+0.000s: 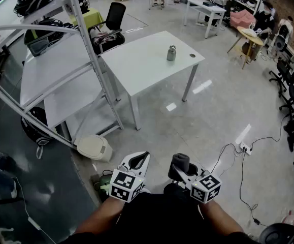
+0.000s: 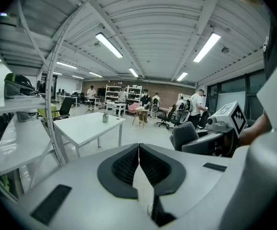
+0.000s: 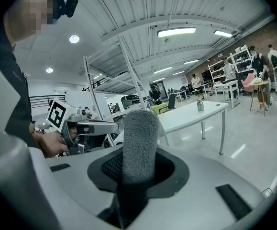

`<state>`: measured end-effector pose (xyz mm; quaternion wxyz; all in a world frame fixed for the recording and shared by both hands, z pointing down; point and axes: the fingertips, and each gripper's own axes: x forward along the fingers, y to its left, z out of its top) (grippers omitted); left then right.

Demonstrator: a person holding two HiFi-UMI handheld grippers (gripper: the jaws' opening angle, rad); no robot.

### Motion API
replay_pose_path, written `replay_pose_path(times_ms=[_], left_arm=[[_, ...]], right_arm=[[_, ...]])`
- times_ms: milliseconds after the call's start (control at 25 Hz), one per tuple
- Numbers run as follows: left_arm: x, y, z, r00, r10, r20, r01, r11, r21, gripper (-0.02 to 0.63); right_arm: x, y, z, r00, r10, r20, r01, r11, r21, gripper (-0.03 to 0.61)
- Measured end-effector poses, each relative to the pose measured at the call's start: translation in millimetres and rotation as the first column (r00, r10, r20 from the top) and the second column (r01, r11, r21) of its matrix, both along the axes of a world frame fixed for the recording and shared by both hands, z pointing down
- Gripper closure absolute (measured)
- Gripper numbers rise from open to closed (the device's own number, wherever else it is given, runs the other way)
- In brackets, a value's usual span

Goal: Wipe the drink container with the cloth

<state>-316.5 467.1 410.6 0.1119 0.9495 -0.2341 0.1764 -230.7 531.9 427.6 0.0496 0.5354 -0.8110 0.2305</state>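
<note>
- Close by me, my right gripper is clamped on the grey cloth.
- My left gripper has its jaws pressed together, empty.
- The drink container stands well away on the white table.

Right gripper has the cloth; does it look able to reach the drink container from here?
Probably not: the right gripper, shut on the cloth, is near the body, while the drink container stands on the far table. Only open floor lies between.
</note>
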Motion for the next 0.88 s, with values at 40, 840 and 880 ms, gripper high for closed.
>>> replay_pose_path(times_ms=[40,840,880], left_arm=[[-1,0,1,1.0,-0.002,-0.001,0.002,1.0,-0.001,0.597],[2,1,9,0.999,-0.006,-0.033,0.004,0.998,-0.061,0.597],[3,3,13,1.0,-0.001,-0.023,-0.001,0.998,-0.063,0.597]], right_arm=[[0,0,1,1.0,0.001,0.001,-0.001,1.0,-0.002,0.465],[-5,-6,-11,1.0,-0.026,0.0,0.026,0.998,0.051,0.465],[-5,-6,-11,1.0,-0.028,-0.011,0.029,0.998,0.053,0.465]])
